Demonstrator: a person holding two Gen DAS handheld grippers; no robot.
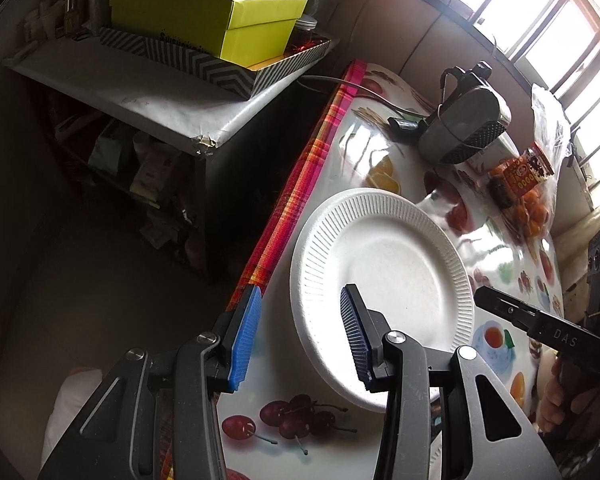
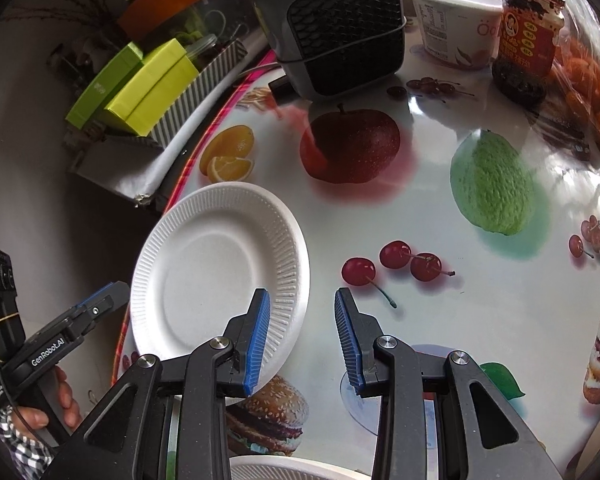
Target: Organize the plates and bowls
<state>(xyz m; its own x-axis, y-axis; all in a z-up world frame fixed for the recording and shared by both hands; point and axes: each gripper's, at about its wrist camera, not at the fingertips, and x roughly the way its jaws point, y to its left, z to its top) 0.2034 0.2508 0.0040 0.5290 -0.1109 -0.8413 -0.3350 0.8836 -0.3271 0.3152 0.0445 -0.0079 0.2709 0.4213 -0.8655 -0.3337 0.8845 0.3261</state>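
White foam plate (image 1: 384, 276) lies flat on the fruit-printed desk (image 2: 420, 208), close to its plaid-trimmed left edge. Left gripper (image 1: 300, 336) hangs over the plate's near-left rim, jaws apart and grasping nothing. Right gripper (image 2: 302, 336) hangs just off the plate's near-right rim, jaws likewise apart and empty. A second plate's rim (image 2: 284, 470) shows at the bottom of the right wrist view.

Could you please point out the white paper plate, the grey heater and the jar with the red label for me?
paper plate (image 2: 212, 264): right wrist view, on its flat centre.
heater (image 2: 344, 36): right wrist view, on its black front grille.
jar (image 2: 526, 46): right wrist view, on its red label.
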